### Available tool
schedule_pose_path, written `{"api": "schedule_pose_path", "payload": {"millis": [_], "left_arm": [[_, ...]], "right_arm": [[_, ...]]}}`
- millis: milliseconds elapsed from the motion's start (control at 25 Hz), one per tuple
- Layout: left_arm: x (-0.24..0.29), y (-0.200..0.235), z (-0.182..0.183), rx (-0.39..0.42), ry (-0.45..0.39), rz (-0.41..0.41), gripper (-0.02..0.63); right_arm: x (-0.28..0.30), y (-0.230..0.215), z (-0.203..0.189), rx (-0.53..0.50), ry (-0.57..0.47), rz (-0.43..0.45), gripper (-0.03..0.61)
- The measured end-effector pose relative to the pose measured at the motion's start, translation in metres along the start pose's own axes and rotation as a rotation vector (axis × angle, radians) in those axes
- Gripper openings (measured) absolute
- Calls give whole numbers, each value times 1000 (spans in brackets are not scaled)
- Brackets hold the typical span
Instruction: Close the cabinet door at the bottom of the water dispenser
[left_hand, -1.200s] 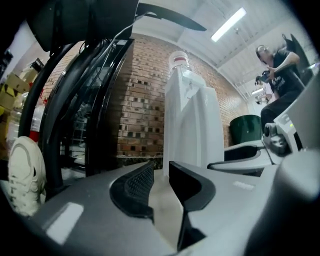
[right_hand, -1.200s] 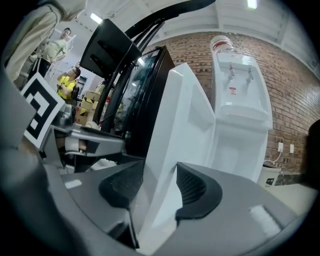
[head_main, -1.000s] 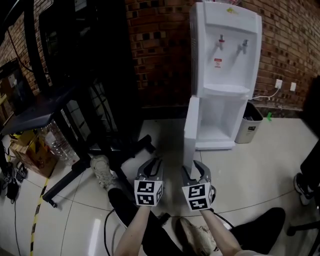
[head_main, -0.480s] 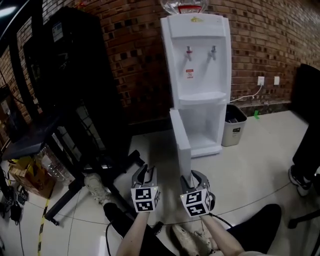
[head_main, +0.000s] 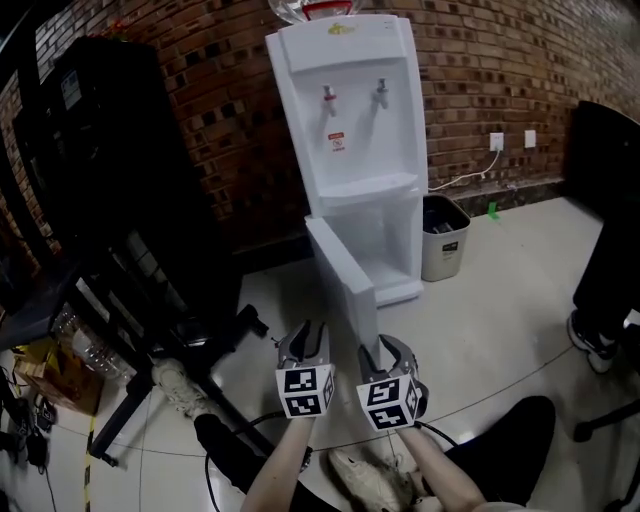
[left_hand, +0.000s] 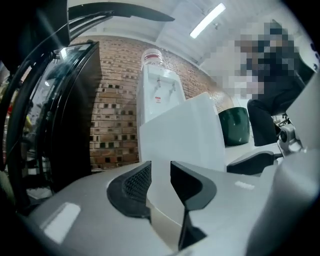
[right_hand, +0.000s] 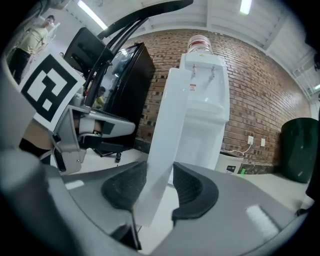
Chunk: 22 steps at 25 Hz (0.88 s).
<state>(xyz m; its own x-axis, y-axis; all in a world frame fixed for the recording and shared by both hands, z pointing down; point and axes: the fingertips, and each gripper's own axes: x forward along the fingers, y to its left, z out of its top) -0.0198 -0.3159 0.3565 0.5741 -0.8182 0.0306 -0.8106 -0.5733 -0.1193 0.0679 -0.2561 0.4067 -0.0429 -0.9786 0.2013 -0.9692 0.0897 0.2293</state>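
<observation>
The white water dispenser (head_main: 350, 110) stands against the brick wall. Its bottom cabinet door (head_main: 340, 270) hangs open, swung out toward me. Both grippers are held level just before the door's free edge. My left gripper (head_main: 307, 335) is to the left of the door, and its jaws have just opened wider with nothing between them. In the left gripper view (left_hand: 161, 172) the door (left_hand: 185, 135) rises beyond the gap. My right gripper (head_main: 386, 348) has just been closing its jaws a little. In the right gripper view (right_hand: 160, 182) the door's edge (right_hand: 167, 115) shows in the gap, with no pad pressing on it.
A grey waste bin (head_main: 443, 235) stands right of the dispenser. A tall black cabinet (head_main: 120, 150) and black frame legs (head_main: 170, 330) fill the left side. A cable (head_main: 500, 385) lies on the tiled floor. A dark chair (head_main: 610, 260) stands at the right edge.
Both grippers have moved forward to the open door's free edge. The dispenser has slid to the left in the head view.
</observation>
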Motion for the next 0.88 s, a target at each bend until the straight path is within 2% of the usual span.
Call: {"api": "schedule_pose_path", "payload": {"millis": [200,280,320,480,880], "left_arm": [[12,-14,-3,5,15,-19,121],[17,-18,-4,1,20,-20,121],[19,-21,-4,1,21,-24,121],[30,-30,-6,2,27,-35,121],[75,-54,-9,-105,-6,-30,121]], "right_arm": [[-2,-22,-7,16,5,-44,148],[-1,-31,-10,15,8,-77,66],[0,-36,-12,17,8,-93,57],[3,-57,-16,25,11,-116,54],[17,-105,-26,-35,29,-137,37]]}}
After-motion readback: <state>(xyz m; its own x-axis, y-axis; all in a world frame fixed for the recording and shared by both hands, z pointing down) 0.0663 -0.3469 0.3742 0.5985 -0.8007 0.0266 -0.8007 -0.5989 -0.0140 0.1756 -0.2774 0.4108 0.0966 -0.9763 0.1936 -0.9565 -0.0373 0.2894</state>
